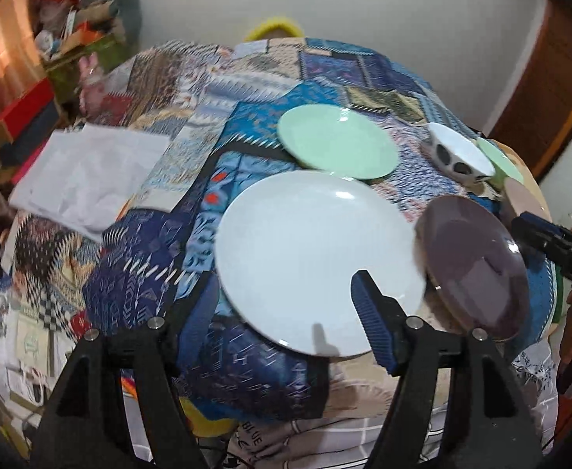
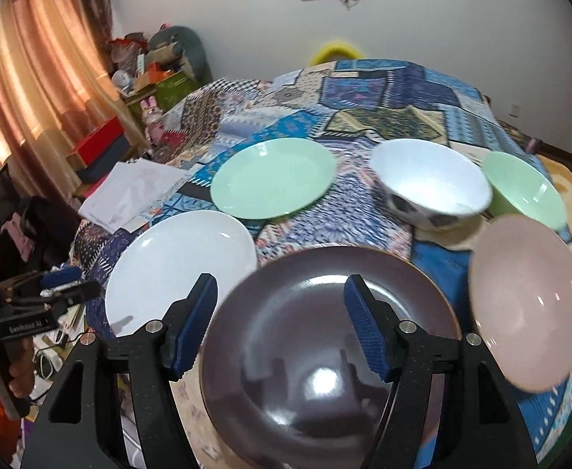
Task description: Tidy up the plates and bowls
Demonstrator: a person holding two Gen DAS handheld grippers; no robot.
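Note:
On a patchwork cloth lie a white plate (image 1: pixel 309 258) (image 2: pixel 176 265), a green plate (image 1: pixel 336 140) (image 2: pixel 274 179) behind it and a dark brown plate (image 1: pixel 477 265) (image 2: pixel 317 348) to its right. A white spotted bowl (image 1: pixel 458 152) (image 2: pixel 430 183), a green bowl (image 1: pixel 501 160) (image 2: pixel 528 187) and a pink bowl (image 1: pixel 520 199) (image 2: pixel 528 308) stand at the right. My left gripper (image 1: pixel 282 308) is open, its jaws straddling the white plate's near edge. My right gripper (image 2: pixel 280 324) is open over the dark plate's near edge.
A white folded sheet (image 1: pixel 90 172) (image 2: pixel 129 191) lies at the table's left. Red boxes (image 2: pixel 98 144) and clutter stand by the curtain on the left. The table's near edge drops off just under both grippers.

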